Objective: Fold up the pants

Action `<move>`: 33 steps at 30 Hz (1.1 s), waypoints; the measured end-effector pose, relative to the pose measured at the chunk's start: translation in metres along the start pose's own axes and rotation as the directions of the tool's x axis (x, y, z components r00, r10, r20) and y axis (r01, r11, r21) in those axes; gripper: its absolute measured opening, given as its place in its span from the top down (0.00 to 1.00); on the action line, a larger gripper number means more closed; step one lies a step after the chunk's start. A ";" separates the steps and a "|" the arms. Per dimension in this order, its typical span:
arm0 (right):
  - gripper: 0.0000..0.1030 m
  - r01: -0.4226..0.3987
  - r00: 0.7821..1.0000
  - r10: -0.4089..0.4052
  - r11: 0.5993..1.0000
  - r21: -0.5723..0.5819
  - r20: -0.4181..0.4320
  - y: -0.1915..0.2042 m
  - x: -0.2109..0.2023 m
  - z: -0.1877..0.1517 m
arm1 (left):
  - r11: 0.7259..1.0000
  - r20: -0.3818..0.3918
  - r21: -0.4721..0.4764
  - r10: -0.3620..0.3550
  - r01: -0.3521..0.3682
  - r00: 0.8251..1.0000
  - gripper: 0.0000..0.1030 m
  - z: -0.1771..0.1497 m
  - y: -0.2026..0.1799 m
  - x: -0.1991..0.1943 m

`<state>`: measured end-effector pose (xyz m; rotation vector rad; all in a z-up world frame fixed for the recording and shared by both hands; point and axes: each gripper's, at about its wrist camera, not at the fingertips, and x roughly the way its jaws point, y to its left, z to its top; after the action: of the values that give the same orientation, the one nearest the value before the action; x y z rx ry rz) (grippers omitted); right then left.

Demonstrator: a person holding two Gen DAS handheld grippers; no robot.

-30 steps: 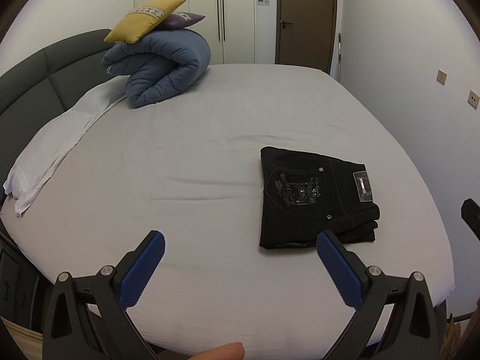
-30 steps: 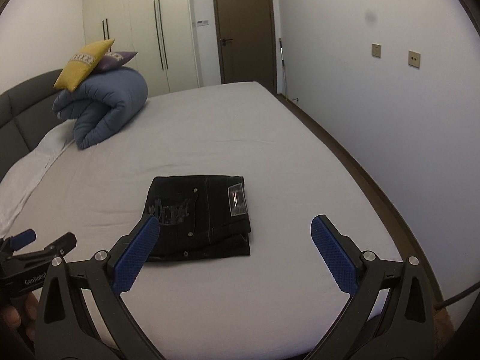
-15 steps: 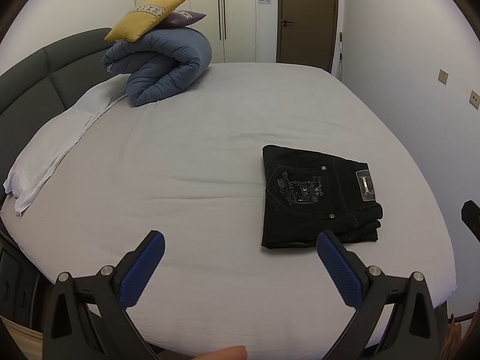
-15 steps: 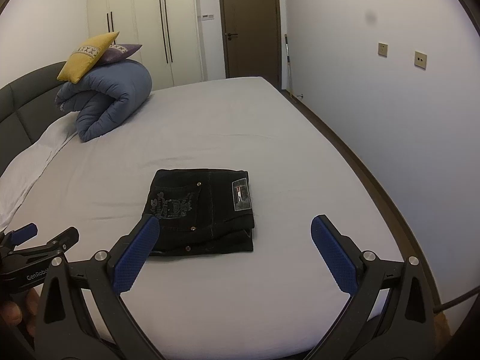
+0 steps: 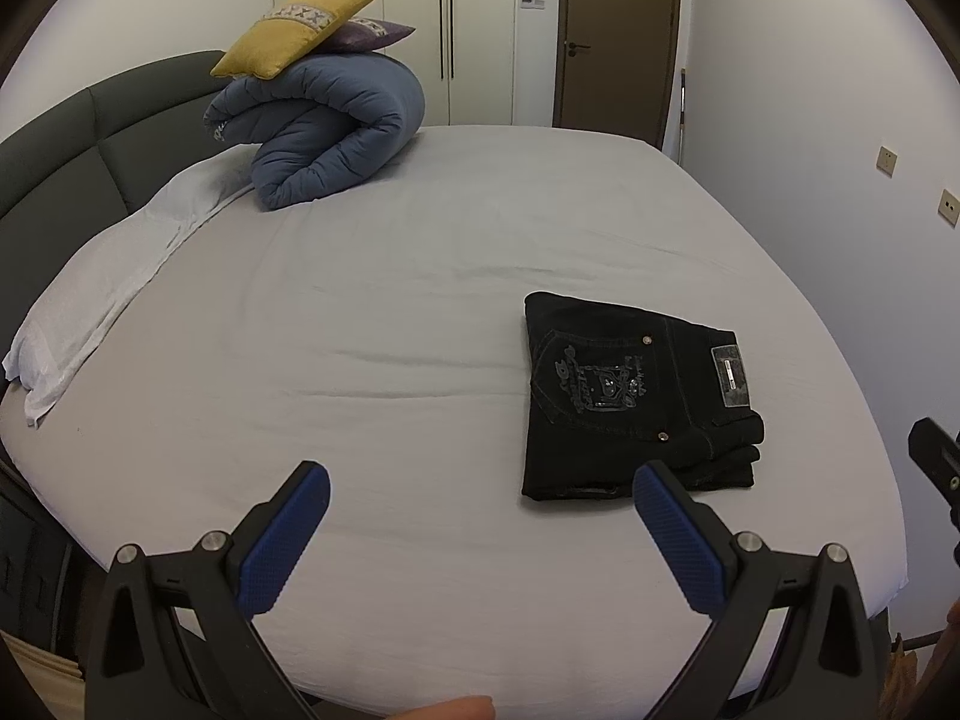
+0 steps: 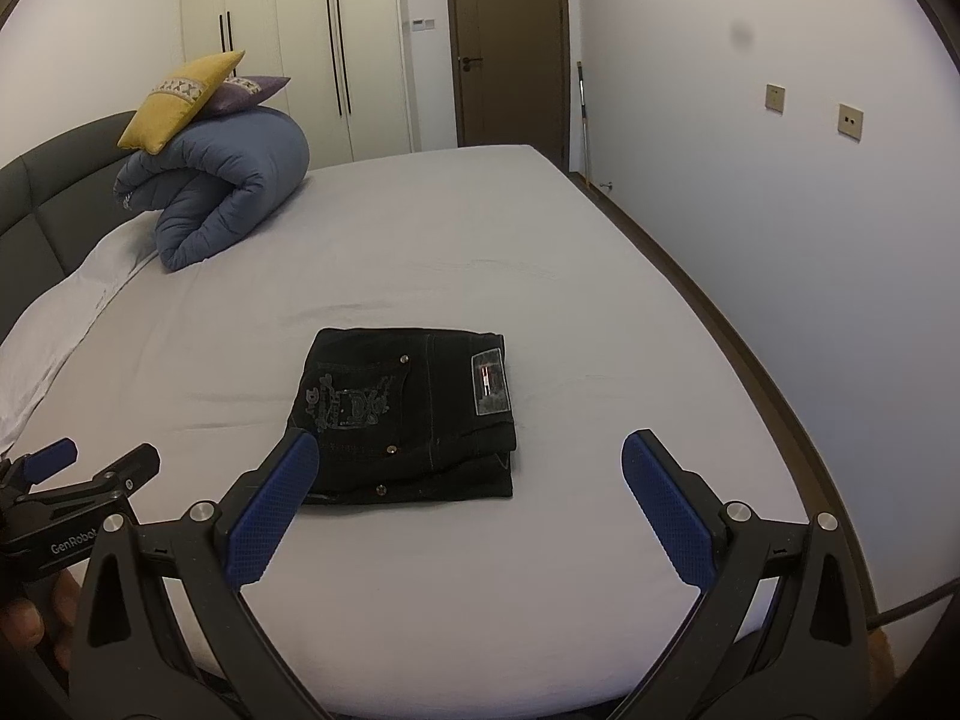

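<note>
Black pants (image 5: 636, 396) lie folded into a compact rectangle on the grey bed sheet (image 5: 390, 324), back pocket embroidery and waist label facing up. They also show in the right wrist view (image 6: 408, 414). My left gripper (image 5: 480, 486) is open and empty, held above the near edge of the bed, left of the pants. My right gripper (image 6: 468, 468) is open and empty, hovering just short of the pants' near edge. The left gripper's tip shows at the left edge of the right wrist view (image 6: 90, 468).
A rolled blue duvet (image 5: 324, 126) with a yellow cushion (image 5: 294, 30) and a purple cushion on top sits at the far left by the dark headboard (image 5: 54, 138). A white pillow (image 5: 102, 276) lies along the left. A wall (image 6: 780, 210) runs close on the right.
Both grippers have drawn back and risen slightly, so the pants sit a little farther away in both views. The pants have not moved.
</note>
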<state>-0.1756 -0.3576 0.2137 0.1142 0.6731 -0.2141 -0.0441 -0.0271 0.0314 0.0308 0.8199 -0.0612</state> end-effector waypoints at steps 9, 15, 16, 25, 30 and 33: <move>0.00 -0.001 1.000 0.001 1.000 -0.016 -0.022 0.007 0.010 -0.003 | 1.000 -0.001 -0.003 0.000 0.000 1.000 0.00 0.000 0.001 0.001; 0.00 -0.005 0.999 0.004 1.000 -0.016 -0.037 0.010 0.018 -0.002 | 1.000 -0.004 -0.009 -0.003 0.003 1.000 0.00 -0.001 0.001 0.003; 0.00 -0.004 0.999 0.004 1.000 -0.017 -0.038 0.010 0.019 -0.002 | 1.000 -0.006 -0.007 -0.003 0.003 1.000 0.00 -0.001 0.001 0.004; 0.00 -0.002 0.999 0.001 1.000 -0.012 -0.055 0.010 0.031 -0.004 | 1.000 -0.009 -0.005 -0.003 0.003 1.000 0.00 -0.001 -0.001 0.007; 0.00 -0.005 0.997 0.004 1.000 -0.019 -0.072 0.013 0.038 -0.006 | 1.000 -0.009 -0.001 -0.001 0.001 1.000 0.00 -0.001 -0.003 0.008; 0.00 -0.007 0.997 0.005 1.000 -0.021 -0.076 0.015 0.041 -0.007 | 1.000 -0.009 -0.003 -0.001 0.001 1.000 0.00 -0.001 -0.004 0.009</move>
<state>-0.1458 -0.3483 0.1829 0.1047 0.7503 -0.1974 -0.0393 -0.0312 0.0241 0.0279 0.8289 -0.0613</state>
